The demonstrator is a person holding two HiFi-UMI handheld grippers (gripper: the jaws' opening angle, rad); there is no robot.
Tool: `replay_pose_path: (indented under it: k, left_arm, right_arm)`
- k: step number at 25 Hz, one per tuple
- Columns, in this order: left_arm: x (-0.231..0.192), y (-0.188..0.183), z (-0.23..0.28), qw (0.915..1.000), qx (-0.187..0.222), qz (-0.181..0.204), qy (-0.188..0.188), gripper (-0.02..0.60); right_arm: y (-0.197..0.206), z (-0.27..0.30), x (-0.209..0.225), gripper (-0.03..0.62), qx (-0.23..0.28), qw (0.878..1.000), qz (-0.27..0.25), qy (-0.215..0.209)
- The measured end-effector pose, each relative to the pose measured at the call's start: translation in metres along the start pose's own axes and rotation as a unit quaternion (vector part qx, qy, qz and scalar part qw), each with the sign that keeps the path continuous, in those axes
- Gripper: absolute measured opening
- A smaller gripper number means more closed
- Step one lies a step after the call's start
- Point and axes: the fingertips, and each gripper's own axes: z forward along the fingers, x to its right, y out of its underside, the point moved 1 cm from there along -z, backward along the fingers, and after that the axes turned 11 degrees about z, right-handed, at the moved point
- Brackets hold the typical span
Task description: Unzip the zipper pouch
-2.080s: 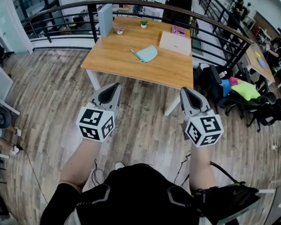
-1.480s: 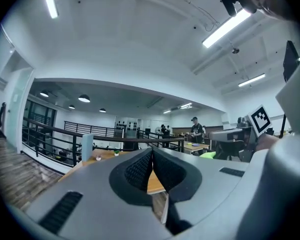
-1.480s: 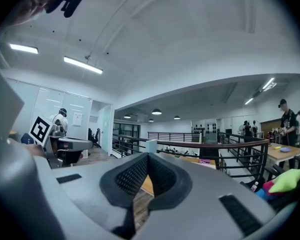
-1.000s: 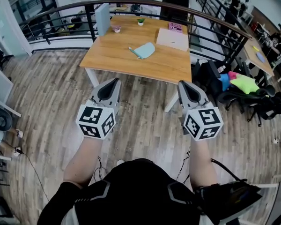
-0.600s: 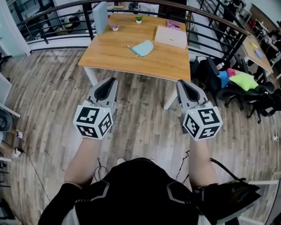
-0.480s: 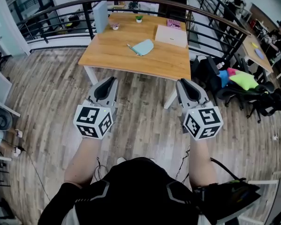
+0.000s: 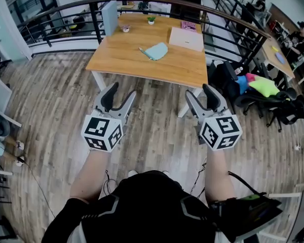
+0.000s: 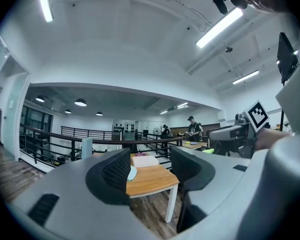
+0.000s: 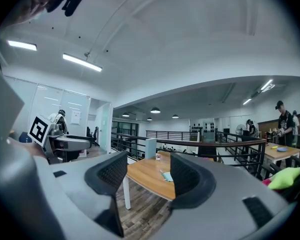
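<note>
Gaping, just opened, empty: two tools (image 7: 122, 89) (image 7: 198, 90); one pouch (image 7: 157, 51) on one table (image 7: 142, 67).

My left claw (image 7: 122, 90): grey moulded plastic, two tapered jaws lined with black ribbed pads (image 8: 116, 171); jaws have just been opening, nothing between them.
My right claw (image 7: 198, 91): same grey build and pads; jaws likewise just opening, with nothing between.
Markings: white marker cubes (image 7: 102, 132) with black square codes, one behind each claw.
Clothing: black short-sleeved top (image 7: 147, 206), grey shoulder seams.
</note>
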Motion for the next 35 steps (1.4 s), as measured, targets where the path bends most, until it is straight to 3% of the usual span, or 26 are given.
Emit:
replay_pose_path:
  k: [8,20,27,35]
  left_arm:
    - [-0.037,0.019,-0.012,0.9998,-0.004,-0.016,0.007,0.256]
    - [-0.09,0.042,0.001,1.0,0.005,-0.006,0.002,0.256]
    - [-0.123,0.048,0.055,0.9997,-0.01,0.002,-0.021,0.256]
    - [-0.139,0.039,0.158,0.9988,-0.019,0.018,-0.042,0.256]
  right_arm:
    - [0.008,0.024,-0.02,0.282,-0.005,1.0,0.004,0.011]
    - [0.02,0.08,-0.039,0.302,-0.009,1.0,-0.004,0.003]
    - [0.016,0.155,-0.012,0.302,-0.023,0.999,-0.009,-0.042]
    - [-0.007,0.24,0.058,0.301,-0.028,0.995,-0.017,-0.096]
